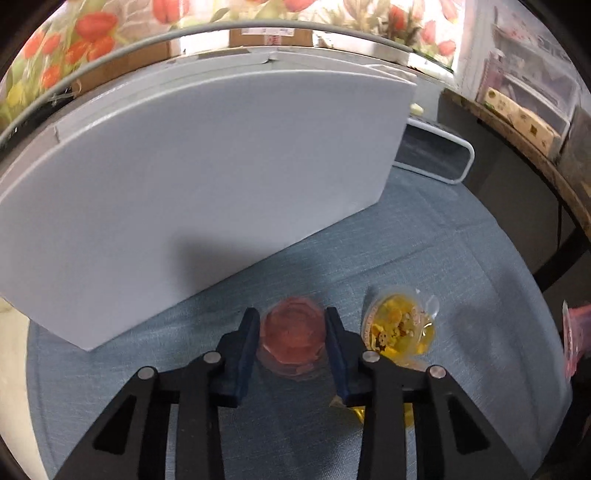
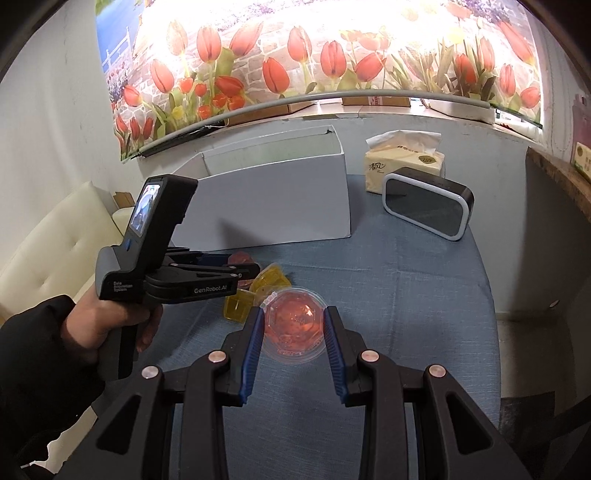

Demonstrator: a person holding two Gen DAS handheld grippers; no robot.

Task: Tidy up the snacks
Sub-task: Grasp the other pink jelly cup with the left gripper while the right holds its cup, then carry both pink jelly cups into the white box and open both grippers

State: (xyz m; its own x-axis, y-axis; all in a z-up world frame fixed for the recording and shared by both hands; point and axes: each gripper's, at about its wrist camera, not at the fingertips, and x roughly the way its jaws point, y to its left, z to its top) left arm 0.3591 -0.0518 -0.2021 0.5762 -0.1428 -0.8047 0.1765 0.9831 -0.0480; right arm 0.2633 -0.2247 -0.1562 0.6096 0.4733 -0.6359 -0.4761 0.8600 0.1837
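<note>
So my left gripper (image 1: 291, 328) has its jaws clamped on a pink jelly cup (image 1: 293, 338) sitting on the table (image 1: 461, 266), right by the white box (image 1: 207, 192). Right gripper (image 2: 294, 325) grips another red jelly cup (image 2: 295, 325), with yellow cups (image 2: 255, 291) beside it.

Left wrist view. The left gripper (image 1: 291, 332) points down at a blue-grey tablecloth (image 1: 443, 258), its blue-padded fingers (image 1: 245, 350) closed against the sides of a red jelly cup (image 1: 293, 338). Just right of it lies a yellow jelly cup (image 1: 400, 328), lid up; another yellow piece (image 1: 356, 410) shows under the right finger. A large white box (image 1: 203, 184) stands at far left, with a white-rimmed black device (image 1: 436, 155) beyond its right end. A pink packet (image 1: 576, 339) sits at the right edge. Tulip-print wallpaper (image 1: 92, 33) lines the far wall.
</note>
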